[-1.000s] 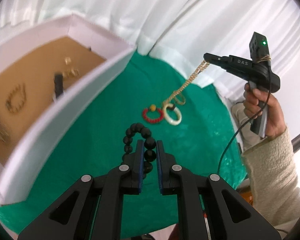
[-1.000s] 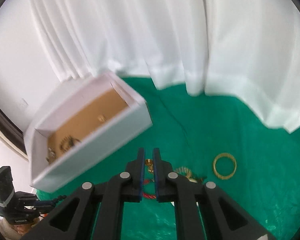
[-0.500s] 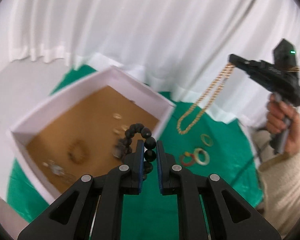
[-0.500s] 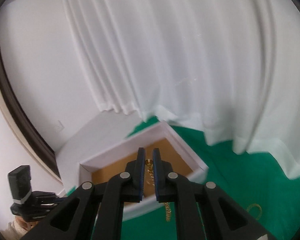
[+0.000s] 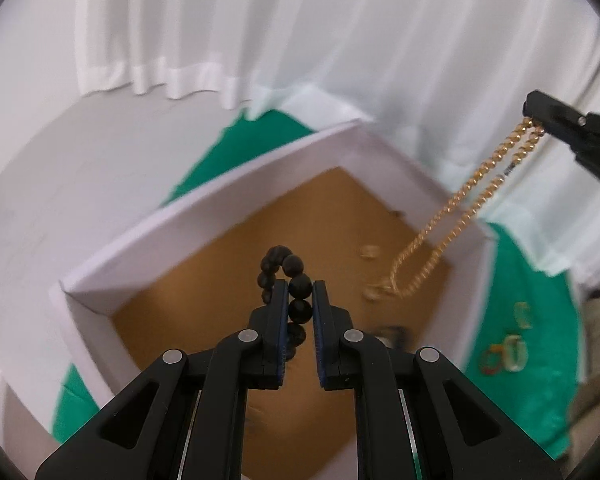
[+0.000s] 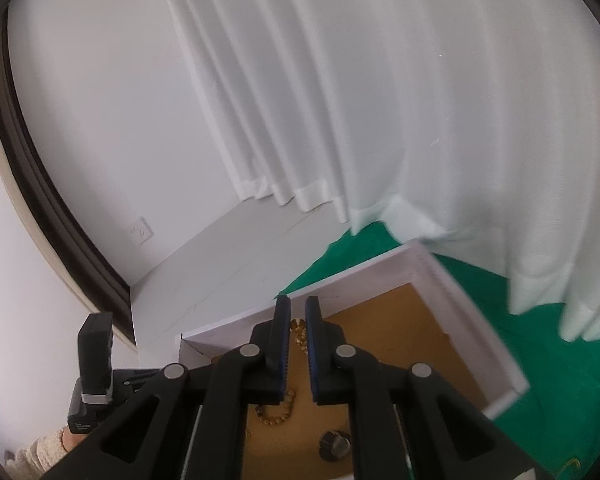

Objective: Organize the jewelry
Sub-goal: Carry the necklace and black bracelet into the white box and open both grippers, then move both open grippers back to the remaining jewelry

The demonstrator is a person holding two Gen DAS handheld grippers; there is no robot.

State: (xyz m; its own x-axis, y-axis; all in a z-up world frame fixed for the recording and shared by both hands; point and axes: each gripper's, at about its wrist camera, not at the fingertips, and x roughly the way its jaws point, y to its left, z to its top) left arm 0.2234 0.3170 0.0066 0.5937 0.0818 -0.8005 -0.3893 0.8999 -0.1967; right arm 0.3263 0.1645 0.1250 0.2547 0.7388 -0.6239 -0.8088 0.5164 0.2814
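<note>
My left gripper (image 5: 300, 286) is shut on a black bead bracelet (image 5: 293, 270) and holds it above the white box (image 5: 203, 216) with a brown floor. My right gripper (image 6: 297, 312) is shut on a gold chain (image 5: 456, 216), which hangs down into the box's right part in the left wrist view. In the right wrist view the gold chain (image 6: 298, 330) shows between the jaws, above the box (image 6: 464, 300). The right gripper also shows at the upper right of the left wrist view (image 5: 540, 116).
Small gold pieces (image 5: 370, 252) lie on the box floor, also a beaded bracelet (image 6: 277, 416) and a dark ring (image 6: 334, 444). On the green cloth (image 5: 540, 360) right of the box lie a red ring (image 5: 492, 360) and a pale bangle (image 5: 516, 352). White curtains hang behind.
Both grippers have moved over the box with their jewelry. The gold chain, which hung beside the box, now hangs inside it. The black bracelet is now over the box's middle.
</note>
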